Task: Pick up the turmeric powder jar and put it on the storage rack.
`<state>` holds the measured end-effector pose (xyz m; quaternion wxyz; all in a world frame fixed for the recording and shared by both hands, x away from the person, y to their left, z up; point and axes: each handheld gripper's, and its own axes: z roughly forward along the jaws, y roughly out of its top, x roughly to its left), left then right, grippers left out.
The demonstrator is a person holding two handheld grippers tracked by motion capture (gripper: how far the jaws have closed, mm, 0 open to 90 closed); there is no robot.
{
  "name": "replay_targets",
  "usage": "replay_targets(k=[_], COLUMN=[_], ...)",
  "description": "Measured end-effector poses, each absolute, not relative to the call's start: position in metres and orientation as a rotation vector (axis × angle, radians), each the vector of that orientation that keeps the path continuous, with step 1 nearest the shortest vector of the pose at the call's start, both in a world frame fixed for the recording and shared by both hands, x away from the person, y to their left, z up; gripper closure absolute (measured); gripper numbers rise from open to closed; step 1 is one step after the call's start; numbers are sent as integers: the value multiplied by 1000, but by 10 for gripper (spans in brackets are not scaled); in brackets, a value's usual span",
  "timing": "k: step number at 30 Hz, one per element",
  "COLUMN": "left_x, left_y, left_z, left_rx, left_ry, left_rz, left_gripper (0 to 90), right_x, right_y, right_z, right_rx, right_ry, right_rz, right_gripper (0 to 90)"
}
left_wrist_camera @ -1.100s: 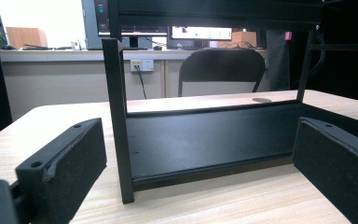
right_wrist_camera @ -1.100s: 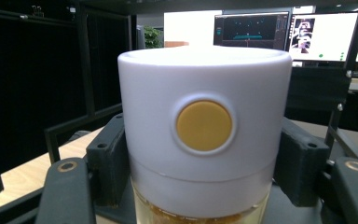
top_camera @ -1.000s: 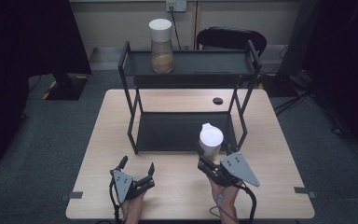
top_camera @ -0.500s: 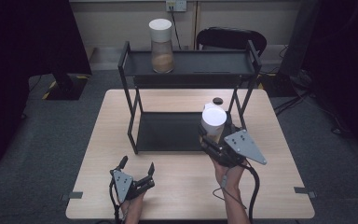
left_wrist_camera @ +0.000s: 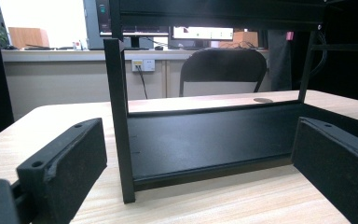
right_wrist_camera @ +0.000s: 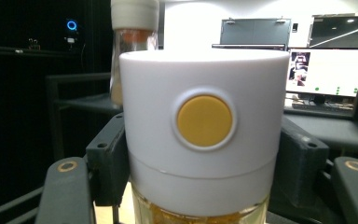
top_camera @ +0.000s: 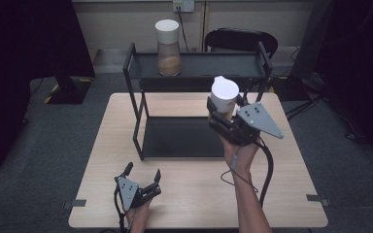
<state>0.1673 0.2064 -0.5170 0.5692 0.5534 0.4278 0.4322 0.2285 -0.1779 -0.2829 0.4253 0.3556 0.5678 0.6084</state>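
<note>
Pale wood-grain tabletop [top_camera: 194, 194] fills the lower half of the high view, with grey carpet around it.

Nearest, at lower left of centre, the left gripper [top_camera: 143, 178] rests on the table near the front edge, jaws spread wide with nothing between them; its own view looks across bare wood at the rack's front corner post. It sits where it sat a second ago.

Right of centre, the right gripper [top_camera: 222, 118] is clamped on a glass canister [top_camera: 224, 99] with a white lid; the right gripper view confirms both pads pressing the lid's sides, a yellow button [right_wrist_camera: 204, 121] facing the camera, and golden contents at the bottom edge. Compared with a second ago, this canister appears higher and further toward the upper middle of the frame, now over the front right of the black two-tier rack [top_camera: 136, 111].

Beyond, a second canister [top_camera: 167, 47] stands upright at the left of the rack's top shelf [top_camera: 213, 65], well apart from the carried one.

Judgement: the lift is under way, and the height gained suggests placement on the top shelf, beside the canister there. Clearing the shelf's raised rail is the remaining concern.
</note>
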Motion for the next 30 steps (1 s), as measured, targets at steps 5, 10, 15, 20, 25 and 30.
replay_targets(k=[5, 10, 15, 20, 25, 30], left_x=[167, 167, 167, 167, 167, 167], left_y=[206, 206, 206, 206, 206, 206], left_z=[-517, -517, -517, -517, -517, -517], left_rx=[1299, 1299, 1299, 1299, 1301, 1300], left_ry=[1004, 1005, 1005, 1005, 1005, 1005], left_rz=[1015, 1015, 1015, 1015, 1015, 1015], left_gripper=[27, 27, 27, 28, 29, 29], right_x=[240, 253, 266, 276, 288, 302], right_y=[-176, -176, -176, -175, -166, -157], right_z=[-268, -253, -239, -229, -214, -205], right_rx=[889, 874, 880, 893, 900, 903], right_ry=[1414, 1408, 1408, 1406, 1408, 1421], right_rz=[1522, 1521, 1522, 1531, 1531, 1510], right_gripper=[306, 305, 305, 306, 306, 305])
